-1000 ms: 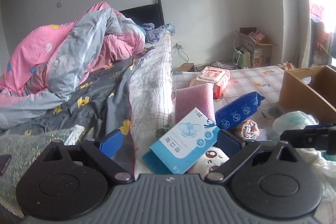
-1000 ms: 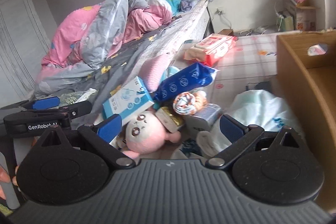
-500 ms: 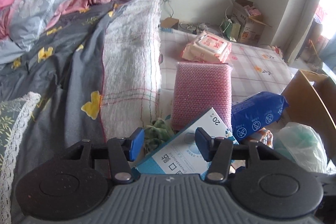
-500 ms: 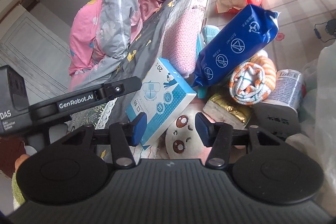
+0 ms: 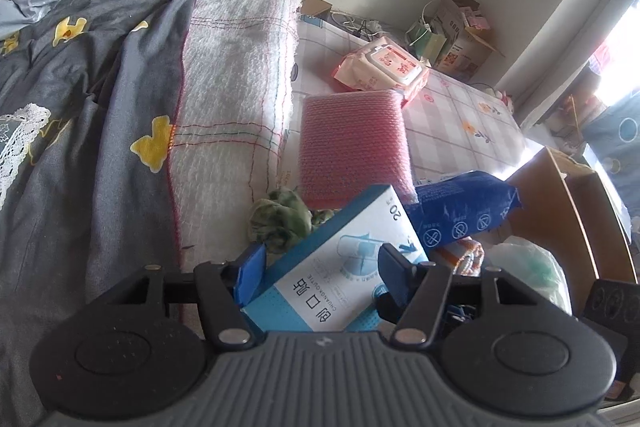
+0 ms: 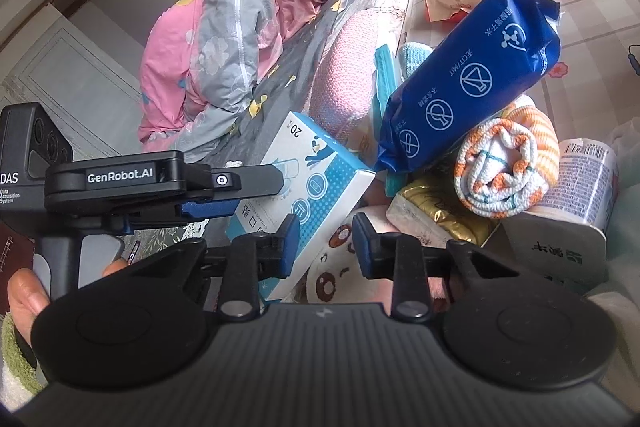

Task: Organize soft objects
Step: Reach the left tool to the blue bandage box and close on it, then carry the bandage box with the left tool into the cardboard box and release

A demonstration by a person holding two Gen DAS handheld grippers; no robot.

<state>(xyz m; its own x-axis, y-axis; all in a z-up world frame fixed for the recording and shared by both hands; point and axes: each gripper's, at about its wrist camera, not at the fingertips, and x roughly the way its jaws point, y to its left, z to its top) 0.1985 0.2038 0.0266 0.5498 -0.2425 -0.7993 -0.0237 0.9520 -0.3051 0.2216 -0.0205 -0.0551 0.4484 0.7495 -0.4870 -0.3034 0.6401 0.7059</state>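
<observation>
A blue and white box (image 5: 340,267) lies tilted on the pile beside the bed. My left gripper (image 5: 320,263) has its jaws on both sides of the box, touching it. It also shows in the right wrist view (image 6: 240,193), at the box (image 6: 308,195). My right gripper (image 6: 325,245) is narrowly open over the pink plush toy (image 6: 340,279), whose white face shows between the pads. Around lie a pink sponge (image 5: 352,143), a blue pack (image 6: 468,79), a rolled striped towel (image 6: 504,167), a green cloth (image 5: 280,223) and a wipes pack (image 5: 384,67).
The bed with its grey quilt (image 5: 80,99) and white cover (image 5: 236,75) lies left. A cardboard box (image 5: 568,203) stands right, a plastic bag (image 5: 528,263) in front of it. A white tub (image 6: 568,223) and gold packet (image 6: 436,211) sit by the towel.
Both grippers moved down and in toward the pile and their jaws narrowed. The left now brackets the blue and white box; the right hangs over the plush toy's face.
</observation>
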